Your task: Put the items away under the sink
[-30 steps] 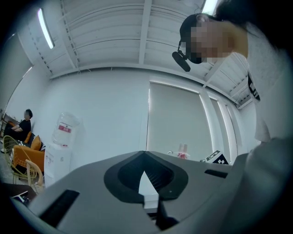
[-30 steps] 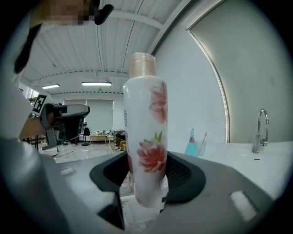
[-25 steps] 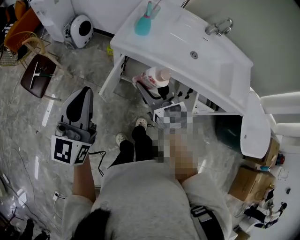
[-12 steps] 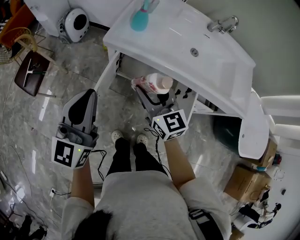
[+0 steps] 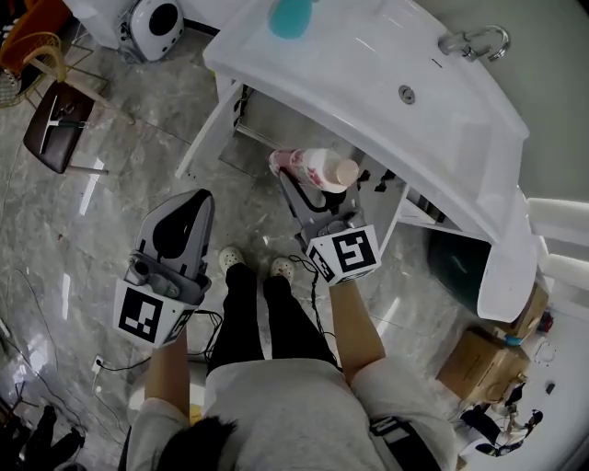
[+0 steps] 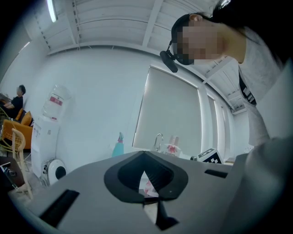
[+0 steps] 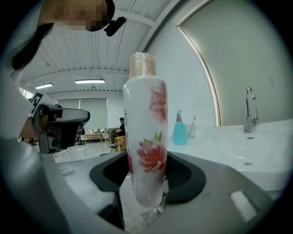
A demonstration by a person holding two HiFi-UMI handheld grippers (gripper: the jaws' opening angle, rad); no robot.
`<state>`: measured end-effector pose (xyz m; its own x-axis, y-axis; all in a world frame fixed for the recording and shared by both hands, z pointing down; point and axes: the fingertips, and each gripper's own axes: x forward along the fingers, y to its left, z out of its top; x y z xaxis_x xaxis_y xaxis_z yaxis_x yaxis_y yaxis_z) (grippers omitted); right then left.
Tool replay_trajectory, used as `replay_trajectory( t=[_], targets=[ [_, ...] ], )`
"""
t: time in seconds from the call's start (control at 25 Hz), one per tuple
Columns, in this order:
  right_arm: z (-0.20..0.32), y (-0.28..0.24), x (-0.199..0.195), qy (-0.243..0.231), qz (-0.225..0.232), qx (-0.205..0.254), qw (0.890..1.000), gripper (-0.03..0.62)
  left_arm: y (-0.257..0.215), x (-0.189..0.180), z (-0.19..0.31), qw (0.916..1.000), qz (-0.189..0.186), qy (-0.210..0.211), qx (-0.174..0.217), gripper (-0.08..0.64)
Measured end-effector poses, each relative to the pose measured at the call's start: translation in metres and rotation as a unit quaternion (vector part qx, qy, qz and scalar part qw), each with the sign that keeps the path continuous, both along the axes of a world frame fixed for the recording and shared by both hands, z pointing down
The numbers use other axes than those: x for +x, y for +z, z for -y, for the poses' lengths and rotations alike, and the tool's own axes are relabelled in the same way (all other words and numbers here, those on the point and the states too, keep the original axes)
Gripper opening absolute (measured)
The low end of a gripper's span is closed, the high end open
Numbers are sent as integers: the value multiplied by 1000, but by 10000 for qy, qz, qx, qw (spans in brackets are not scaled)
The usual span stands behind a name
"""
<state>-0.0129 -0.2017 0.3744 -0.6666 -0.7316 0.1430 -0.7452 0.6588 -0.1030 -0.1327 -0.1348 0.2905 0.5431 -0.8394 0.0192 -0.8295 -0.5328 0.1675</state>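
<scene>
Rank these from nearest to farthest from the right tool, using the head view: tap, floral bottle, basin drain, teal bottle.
1. The floral bottle, gripped in the right tool itself.
2. The basin drain, beyond it in the middle of the basin.
3. The tap, at the far right, and the teal bottle, at the far left: too close to call.

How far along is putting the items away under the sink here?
Done: the cabinet door stands open, but no stowed item shows inside. In hand: the right gripper is shut on the floral bottle, held near the opening. The left gripper is shut and empty. Left: stow that bottle, then probably the teal spray bottle on the countertop.
</scene>
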Motion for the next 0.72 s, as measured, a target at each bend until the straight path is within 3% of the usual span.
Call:
replay_trajectory(
  t=[0.32, 0.72],
  targets=[
    [10, 61, 6, 197, 2, -1, 9998, 242, 54, 5, 3, 9996, 228, 186, -29, 6],
    [22, 163, 22, 275, -104, 1, 9996, 242, 150, 16, -4, 9994, 258, 51, 209, 6]
  ],
)
